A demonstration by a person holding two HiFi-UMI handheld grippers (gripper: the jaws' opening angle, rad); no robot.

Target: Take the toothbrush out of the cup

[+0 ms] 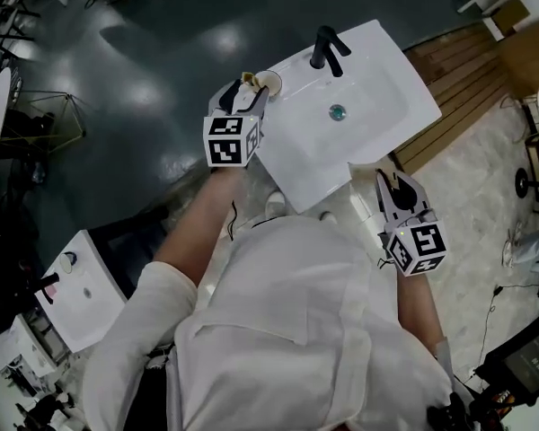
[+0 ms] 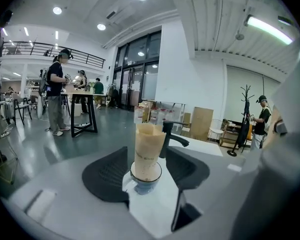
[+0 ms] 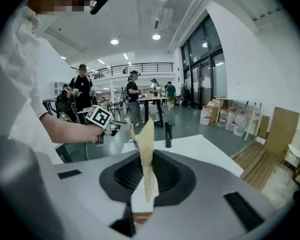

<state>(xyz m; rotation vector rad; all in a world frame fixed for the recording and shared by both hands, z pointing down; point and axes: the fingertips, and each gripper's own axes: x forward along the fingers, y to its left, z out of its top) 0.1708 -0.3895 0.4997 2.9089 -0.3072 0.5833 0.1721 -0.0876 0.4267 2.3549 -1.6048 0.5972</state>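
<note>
Step in hand: approach for the grasp. The toothbrush, apparently in a tan wrapper, stands upright in the cup on the corner of the sink. The left gripper has its fingers spread wide on either side of the cup, touching nothing. The next move likely calls for closing on the wrapper above the rim, then a straight lift. The right gripper, well apart, pinches a tan paper strip.
</note>
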